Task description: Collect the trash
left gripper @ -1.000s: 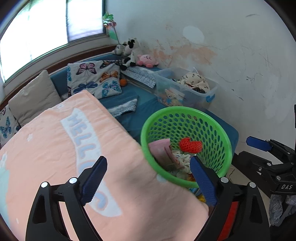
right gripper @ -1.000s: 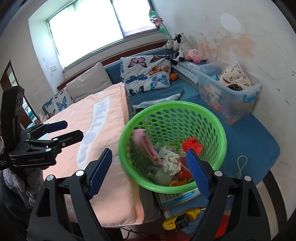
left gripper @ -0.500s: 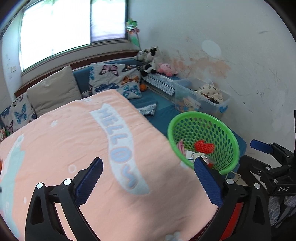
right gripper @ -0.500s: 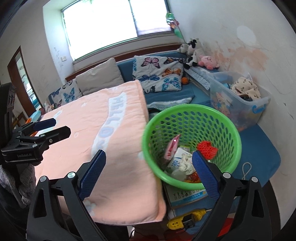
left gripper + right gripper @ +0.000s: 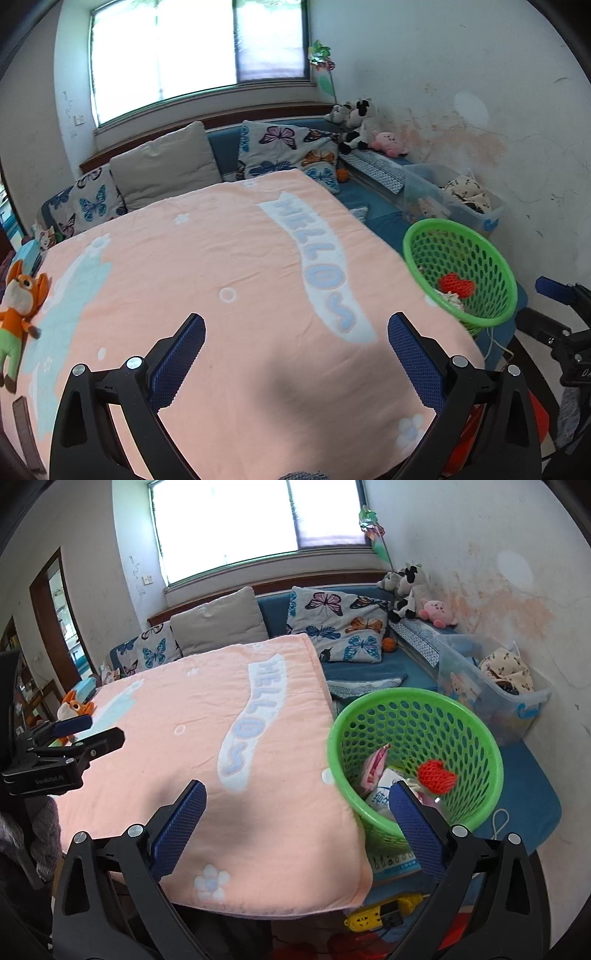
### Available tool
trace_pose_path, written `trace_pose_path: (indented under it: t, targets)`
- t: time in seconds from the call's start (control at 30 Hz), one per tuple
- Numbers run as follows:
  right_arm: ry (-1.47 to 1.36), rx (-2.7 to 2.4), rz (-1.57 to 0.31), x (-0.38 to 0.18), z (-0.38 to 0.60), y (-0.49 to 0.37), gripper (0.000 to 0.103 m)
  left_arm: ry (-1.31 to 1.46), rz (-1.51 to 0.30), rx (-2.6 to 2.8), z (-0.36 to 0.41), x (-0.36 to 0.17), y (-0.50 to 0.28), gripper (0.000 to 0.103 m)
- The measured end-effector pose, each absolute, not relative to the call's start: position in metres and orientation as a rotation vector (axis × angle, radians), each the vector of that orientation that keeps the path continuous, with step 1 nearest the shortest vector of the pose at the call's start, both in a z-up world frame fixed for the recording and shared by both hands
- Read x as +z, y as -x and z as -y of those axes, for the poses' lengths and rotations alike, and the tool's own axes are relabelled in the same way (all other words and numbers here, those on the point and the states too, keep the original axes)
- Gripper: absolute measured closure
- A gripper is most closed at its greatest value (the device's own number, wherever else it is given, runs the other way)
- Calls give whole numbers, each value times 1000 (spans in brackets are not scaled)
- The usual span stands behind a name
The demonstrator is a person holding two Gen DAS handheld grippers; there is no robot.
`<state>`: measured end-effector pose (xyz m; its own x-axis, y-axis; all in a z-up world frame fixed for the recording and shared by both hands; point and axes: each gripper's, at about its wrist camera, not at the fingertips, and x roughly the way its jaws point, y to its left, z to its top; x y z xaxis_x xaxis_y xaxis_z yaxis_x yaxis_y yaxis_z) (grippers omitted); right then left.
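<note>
The bench is covered by a peach blanket [image 5: 229, 280] with the word HELLO on a pale band, and its top is nearly bare. Only an orange fox toy [image 5: 18, 310] lies at its far left edge, and a dark flat strip [image 5: 24, 424] lies near the front left corner.

The left hand-held gripper [image 5: 295, 354] hangs above the blanket, released, with nothing between its blue pads. The right hand-held gripper [image 5: 297, 827] is over the right edge of the bench; its jaws have just been opening and stand wide, also with nothing between them. In the right wrist view its right finger [image 5: 413, 827] overlaps the near rim of the green basket [image 5: 480, 731].

The basket stands just beside the right edge of the bench, lower than the top. The trash lies inside it: a red mesh piece [image 5: 436, 771], a pink wrapper [image 5: 375, 770] and a white packet [image 5: 384, 794].

Behind the basket there is a clear storage box [image 5: 517, 709] against the wall, on a blue sofa [image 5: 369, 668] with butterfly pillows [image 5: 340, 627] and soft toys [image 5: 406, 583]. Below the front corner of the bench a yellow power strip [image 5: 384, 912] lies on the floor.
</note>
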<state>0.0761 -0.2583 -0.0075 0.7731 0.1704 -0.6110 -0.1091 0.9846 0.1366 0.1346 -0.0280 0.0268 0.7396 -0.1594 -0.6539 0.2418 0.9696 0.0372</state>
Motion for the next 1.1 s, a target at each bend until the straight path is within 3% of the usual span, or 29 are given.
trace_pose_path:
  t: [1.1]
  targets:
    - [-52,149,-650,-17,224,-44,5,-78,-641,-15,-14,21,-69,7]
